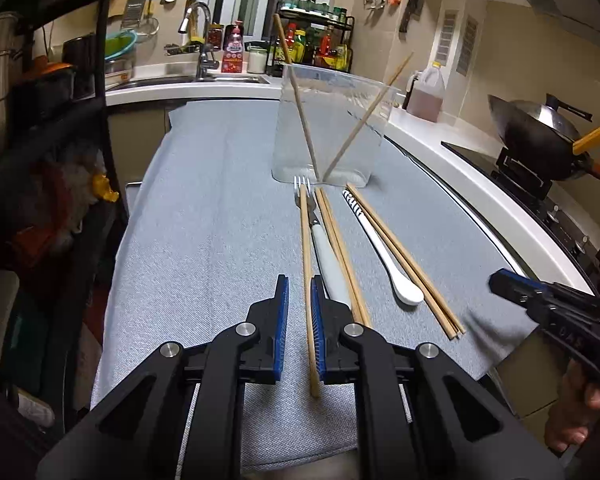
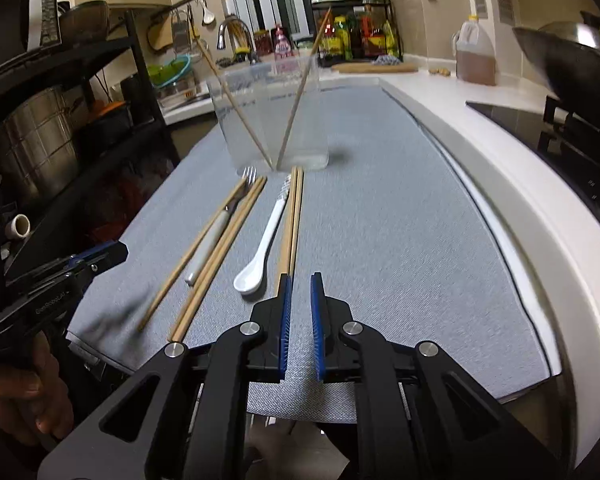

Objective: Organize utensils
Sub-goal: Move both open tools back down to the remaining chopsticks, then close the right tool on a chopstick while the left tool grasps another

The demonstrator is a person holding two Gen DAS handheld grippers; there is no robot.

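Observation:
A clear plastic container [image 1: 332,128] stands on the grey mat [image 1: 220,220] with two chopsticks leaning inside. In front of it lie a single chopstick [image 1: 307,264], a fork with a white handle [image 1: 320,240], a chopstick pair [image 1: 342,256], a white spoon [image 1: 384,256] and another chopstick pair [image 1: 408,264]. My left gripper [image 1: 300,288] is open, its jaws either side of the single chopstick's near end. My right gripper [image 2: 300,288] is open and empty, just right of the near ends of the right chopstick pair [image 2: 292,220], beside the spoon [image 2: 260,248]. The container [image 2: 268,116] stands ahead.
A white counter edge [image 1: 440,148] runs along the right, with a wok [image 1: 540,128] on a stove and an oil jug [image 1: 426,94]. A sink and faucet [image 1: 200,40] and a spice rack [image 1: 316,44] stand at the back. A dark shelf rack [image 1: 40,120] is on the left.

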